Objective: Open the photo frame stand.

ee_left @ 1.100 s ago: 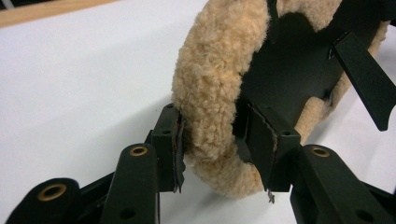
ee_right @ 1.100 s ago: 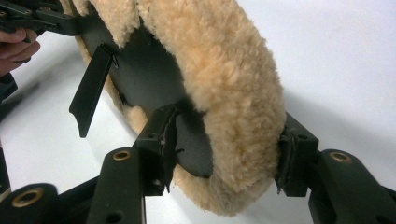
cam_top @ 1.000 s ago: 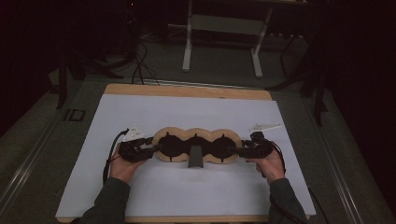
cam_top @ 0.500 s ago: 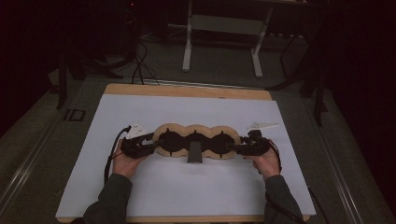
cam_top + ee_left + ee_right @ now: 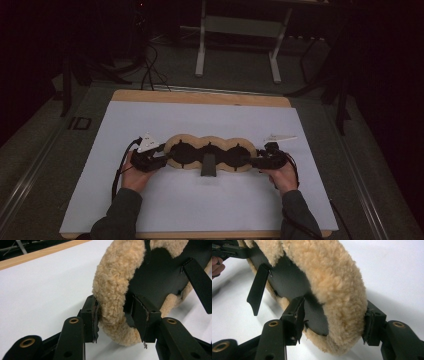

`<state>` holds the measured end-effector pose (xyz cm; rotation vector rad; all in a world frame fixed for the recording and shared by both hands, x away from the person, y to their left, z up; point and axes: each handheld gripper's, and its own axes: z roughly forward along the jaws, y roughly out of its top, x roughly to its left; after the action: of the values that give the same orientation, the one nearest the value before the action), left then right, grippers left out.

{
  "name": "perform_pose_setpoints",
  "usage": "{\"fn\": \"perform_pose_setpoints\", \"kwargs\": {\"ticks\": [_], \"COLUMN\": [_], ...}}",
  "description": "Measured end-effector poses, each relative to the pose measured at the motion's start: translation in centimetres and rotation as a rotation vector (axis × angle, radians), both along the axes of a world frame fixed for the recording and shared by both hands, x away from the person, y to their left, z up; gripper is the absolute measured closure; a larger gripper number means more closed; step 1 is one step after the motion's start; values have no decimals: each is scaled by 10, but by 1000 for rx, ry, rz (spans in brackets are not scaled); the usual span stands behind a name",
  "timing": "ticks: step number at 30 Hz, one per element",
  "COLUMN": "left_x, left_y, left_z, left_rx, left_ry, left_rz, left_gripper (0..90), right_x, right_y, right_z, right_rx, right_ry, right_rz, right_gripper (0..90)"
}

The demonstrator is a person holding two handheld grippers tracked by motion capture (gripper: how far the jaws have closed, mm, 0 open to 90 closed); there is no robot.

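Left gripper [image 5: 113, 315] first: it's about two thirds open and clamped over the end of the fleece pad [image 5: 117, 277]. One pad is pushed into the fuzzy rim and the other sits on the black backing, so that end is properly held.

The right gripper [image 5: 334, 317] is around the other end. Its jaws have just been opening, with the fleece rim between them. The far finger touches the fuzz, but the near one looks like it's sitting just off the black backing. I'd call that grip let go, or very nearly.

From above, both hands come in at the lower middle of the frame, with the left hand [image 5: 132, 175] and right hand [image 5: 282, 175] well apart. The pad is stretched between the two grippers, a bit below the centre of the picture. It's a three-lobed thing, tan fleece around black circles. A black strap [image 5: 208, 166] hangs off its near edge in the middle. It lies on a white sheet [image 5: 200, 115], and the wooden table edge [image 5: 200, 97] runs along the top of that sheet. Further back, in the upper middle, there's a metal stand [image 5: 237, 25] in the dark.

My read is that the pad is laid out straight and this is the letting-go step. Next, the left jaws need to spread as well. Then both grippers should back straight out sideways, so the pads don't snag the fleece and drag it crooked.
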<state>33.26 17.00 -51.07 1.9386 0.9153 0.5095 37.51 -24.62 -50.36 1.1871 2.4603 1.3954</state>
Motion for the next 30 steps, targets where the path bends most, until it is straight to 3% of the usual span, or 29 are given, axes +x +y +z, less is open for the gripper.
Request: {"fn": "perform_pose_setpoints", "kwargs": {"ticks": [6,18,30], "left_x": [-5,-17,-25], "left_y": [0,0,6], "left_z": [2,7,7], "left_rx": [19,63,45], "left_ry": [-4,-8,10], "left_rz": [-8,-32,-14], "left_gripper": [582,593,647], "right_x": [-3,-20,-34], "right_y": [0,4,-3], "right_z": [1,6,6], "right_rx": [-6,-74,-109], "right_ry": [0,-38,-48], "right_rz": [8,9,-32], "right_gripper": [425,405,460]}}
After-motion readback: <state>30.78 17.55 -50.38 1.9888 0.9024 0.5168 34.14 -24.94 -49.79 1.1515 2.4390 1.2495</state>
